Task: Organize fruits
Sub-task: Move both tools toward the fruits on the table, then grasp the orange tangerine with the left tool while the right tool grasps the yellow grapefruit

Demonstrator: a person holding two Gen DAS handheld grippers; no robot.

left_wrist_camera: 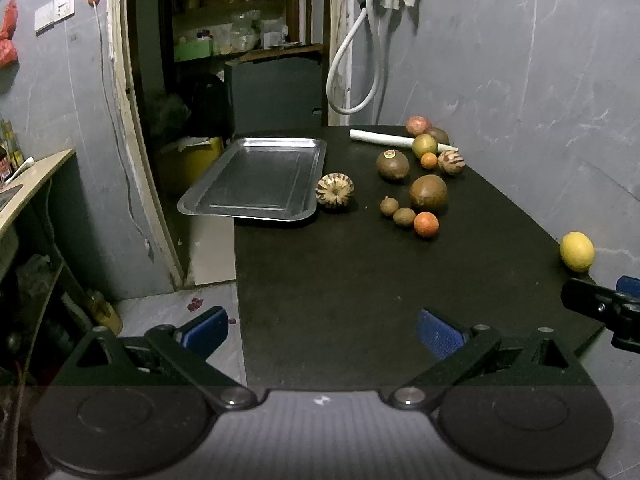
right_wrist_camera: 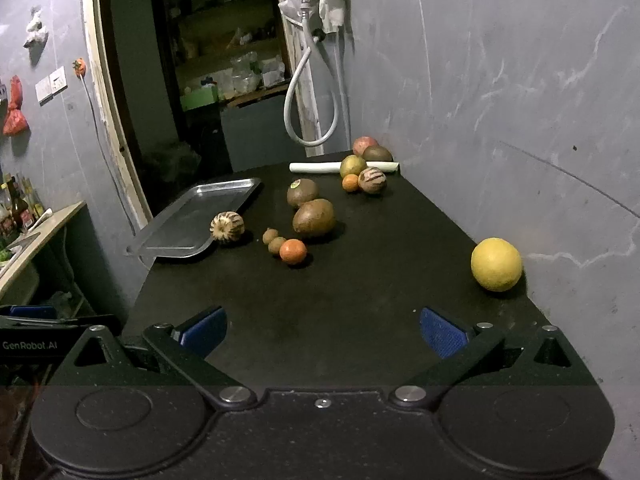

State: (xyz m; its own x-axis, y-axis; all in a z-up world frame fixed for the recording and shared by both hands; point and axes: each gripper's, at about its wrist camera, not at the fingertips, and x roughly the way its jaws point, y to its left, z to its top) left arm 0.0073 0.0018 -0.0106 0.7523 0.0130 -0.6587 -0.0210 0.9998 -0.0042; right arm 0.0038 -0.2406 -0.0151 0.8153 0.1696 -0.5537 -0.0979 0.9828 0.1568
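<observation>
Several fruits lie loose on a black table (left_wrist_camera: 340,280). A striped round fruit (left_wrist_camera: 335,191) (right_wrist_camera: 227,227) sits beside an empty metal tray (left_wrist_camera: 256,178) (right_wrist_camera: 192,216). Brown fruits (left_wrist_camera: 428,192) (right_wrist_camera: 314,218), two small brown ones (left_wrist_camera: 396,211) (right_wrist_camera: 274,241) and an orange (left_wrist_camera: 426,224) (right_wrist_camera: 293,251) cluster mid-table. A yellow lemon (left_wrist_camera: 577,251) (right_wrist_camera: 496,265) lies at the right edge by the wall. My left gripper (left_wrist_camera: 320,330) is open and empty over the near table edge. My right gripper (right_wrist_camera: 322,330) is open and empty, near the lemon.
More fruits (left_wrist_camera: 424,146) (right_wrist_camera: 362,176) and a white roll (left_wrist_camera: 384,139) (right_wrist_camera: 320,167) lie at the far end. A grey wall (left_wrist_camera: 540,100) runs along the right. The tray overhangs the table's left edge. A counter (left_wrist_camera: 28,188) stands at the left.
</observation>
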